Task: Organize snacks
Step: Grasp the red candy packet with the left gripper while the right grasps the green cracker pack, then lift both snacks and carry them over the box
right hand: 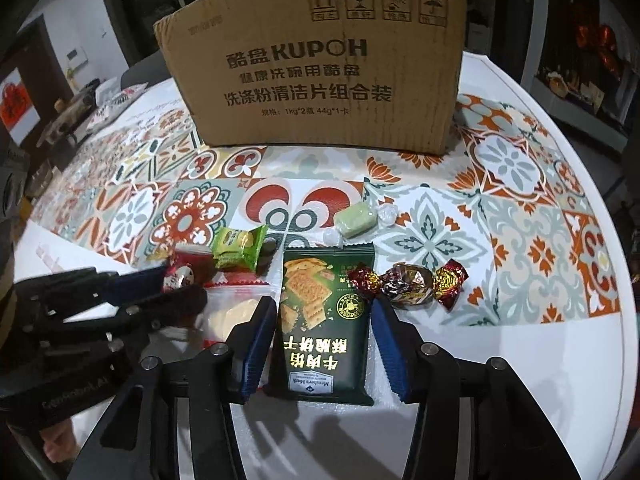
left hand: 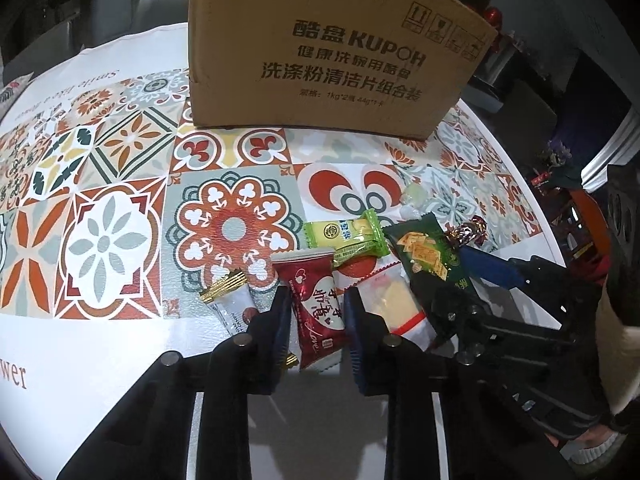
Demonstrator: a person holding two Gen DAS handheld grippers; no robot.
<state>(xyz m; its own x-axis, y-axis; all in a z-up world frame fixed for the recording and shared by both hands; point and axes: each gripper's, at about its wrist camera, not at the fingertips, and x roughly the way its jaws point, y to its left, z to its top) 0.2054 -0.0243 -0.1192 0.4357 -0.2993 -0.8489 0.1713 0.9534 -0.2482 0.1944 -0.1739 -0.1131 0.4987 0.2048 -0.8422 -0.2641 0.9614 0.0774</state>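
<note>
In the left wrist view my left gripper [left hand: 317, 294] is shut on a red heart-print snack packet [left hand: 318, 324] lying on the table, one pad against each long side. My right gripper [right hand: 321, 302] is open, and a dark green cracker packet [right hand: 320, 348] lies flat between its jaws with a thin gap at the right pad. Each gripper shows in the other's view: the right gripper [left hand: 460, 280] over the green packet [left hand: 424, 256], the left gripper [right hand: 184, 284] at the red packet [right hand: 180, 276]. A tall cardboard box [left hand: 328, 52] [right hand: 312, 80] stands behind the snacks.
Loose snacks lie around the grippers: a yellow-green packet [right hand: 238, 248], a clear bag with a pale block [right hand: 232, 312], a white gold-ended packet [left hand: 232, 300], a green wrapped candy [right hand: 358, 218] and foil candies [right hand: 408, 284]. The round table's tile-pattern cloth [right hand: 520, 216] ends at a white rim.
</note>
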